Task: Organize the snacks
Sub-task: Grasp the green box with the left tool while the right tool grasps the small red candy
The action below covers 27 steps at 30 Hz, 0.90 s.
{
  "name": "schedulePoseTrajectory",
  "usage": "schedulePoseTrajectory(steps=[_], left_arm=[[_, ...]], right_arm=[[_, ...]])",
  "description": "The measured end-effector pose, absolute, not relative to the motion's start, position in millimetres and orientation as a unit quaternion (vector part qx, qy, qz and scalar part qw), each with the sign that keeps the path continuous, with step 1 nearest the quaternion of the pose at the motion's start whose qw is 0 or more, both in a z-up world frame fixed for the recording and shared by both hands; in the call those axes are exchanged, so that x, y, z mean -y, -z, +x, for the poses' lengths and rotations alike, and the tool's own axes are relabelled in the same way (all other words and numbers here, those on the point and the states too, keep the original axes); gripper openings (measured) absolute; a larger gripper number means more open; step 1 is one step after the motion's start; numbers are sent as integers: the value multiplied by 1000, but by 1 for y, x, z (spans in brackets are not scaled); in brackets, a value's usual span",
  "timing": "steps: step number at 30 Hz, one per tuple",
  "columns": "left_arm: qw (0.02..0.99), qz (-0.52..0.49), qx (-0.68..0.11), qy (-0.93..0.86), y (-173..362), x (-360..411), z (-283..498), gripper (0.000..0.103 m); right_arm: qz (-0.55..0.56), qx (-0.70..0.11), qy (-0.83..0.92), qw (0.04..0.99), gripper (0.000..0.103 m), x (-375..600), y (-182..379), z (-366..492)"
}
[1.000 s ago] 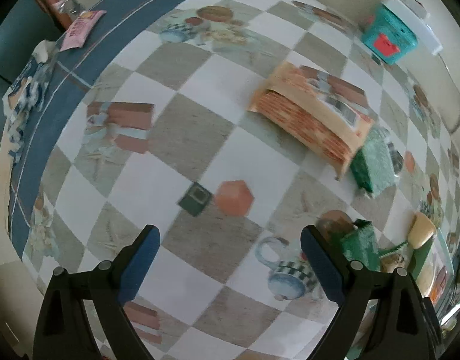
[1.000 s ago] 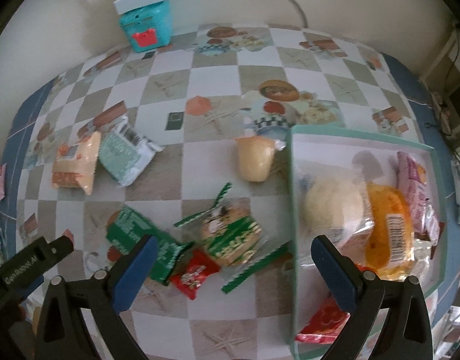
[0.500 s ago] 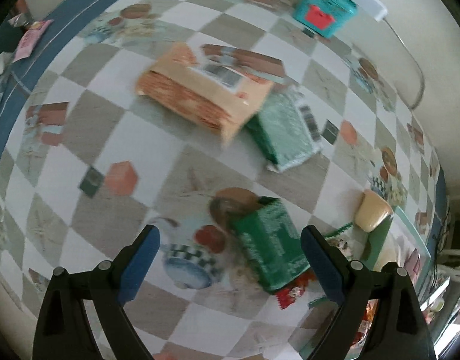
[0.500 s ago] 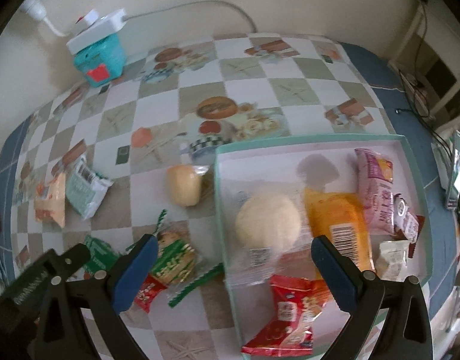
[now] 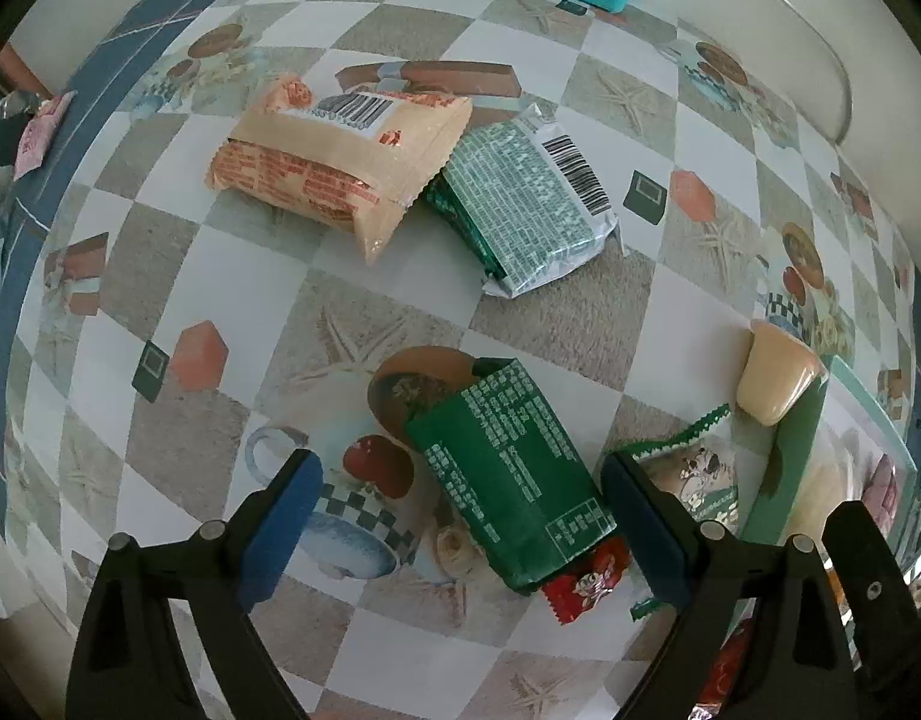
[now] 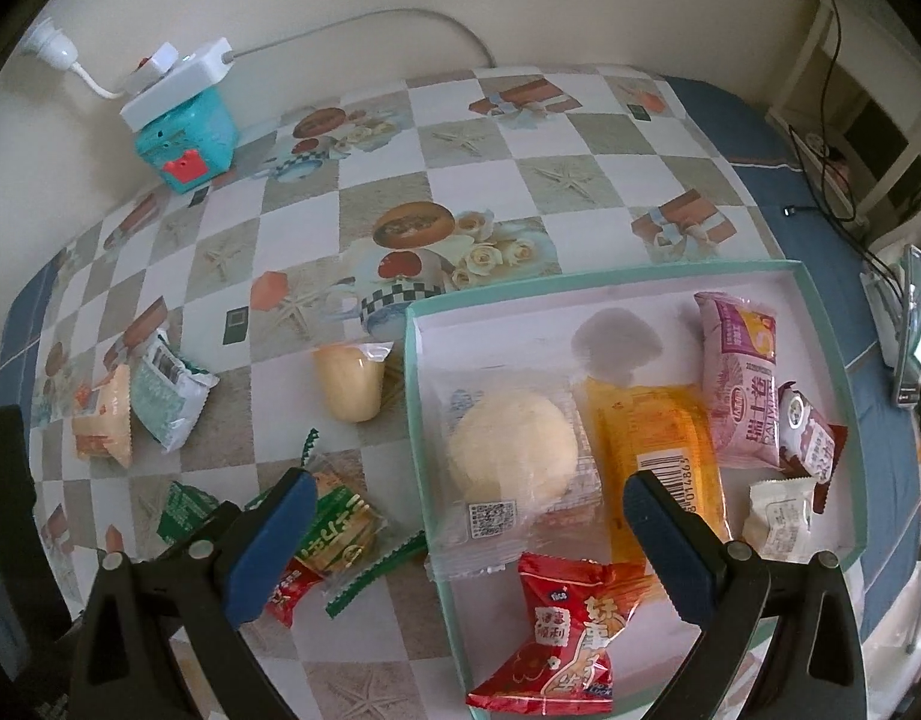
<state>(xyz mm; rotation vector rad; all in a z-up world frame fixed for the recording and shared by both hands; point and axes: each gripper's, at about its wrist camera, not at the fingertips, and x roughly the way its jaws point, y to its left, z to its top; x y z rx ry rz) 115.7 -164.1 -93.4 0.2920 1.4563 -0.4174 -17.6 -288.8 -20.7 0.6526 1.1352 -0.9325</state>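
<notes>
Seven snack packs in tray (image 6: pixel 820 300); seven loose on tablecloth (image 6: pixel 520 132). One teal box (image 6: pixel 187 147), one power strip (image 6: pixel 178 81).

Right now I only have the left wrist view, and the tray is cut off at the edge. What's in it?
Observer: Six packets lie in the tray, among them a clear-wrapped bun and an orange packet.
Operator: Is the right gripper carrying anything?
Observer: No. The right gripper is open and empty, above the tray's near side.
Operator: Any room left?
Observer: Yes, the tray's far-left corner is bare.
</notes>
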Motion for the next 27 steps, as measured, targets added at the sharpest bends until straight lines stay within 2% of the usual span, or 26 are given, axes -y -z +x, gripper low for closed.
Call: schedulePoseTrajectory(steps=[2, 3, 5, 10, 27], left_arm=[[716, 133, -659, 189, 91, 158, 112, 86], [715, 132, -660, 188, 91, 157, 112, 77], [711, 131, -667, 182, 93, 151, 113, 66], [708, 126, -673, 176, 94, 138, 118, 52], [707, 100, -687, 139, 102, 80, 150, 50]], right_arm=[[292, -507, 418, 695, 103, 287, 19, -18], [292, -507, 418, 695, 103, 287, 18, -18], [291, -506, 417, 697, 103, 285, 16, -18], [284, -506, 415, 701, 103, 279, 12, -16], [292, -530, 331, 724, 103, 224, 35, 21]])
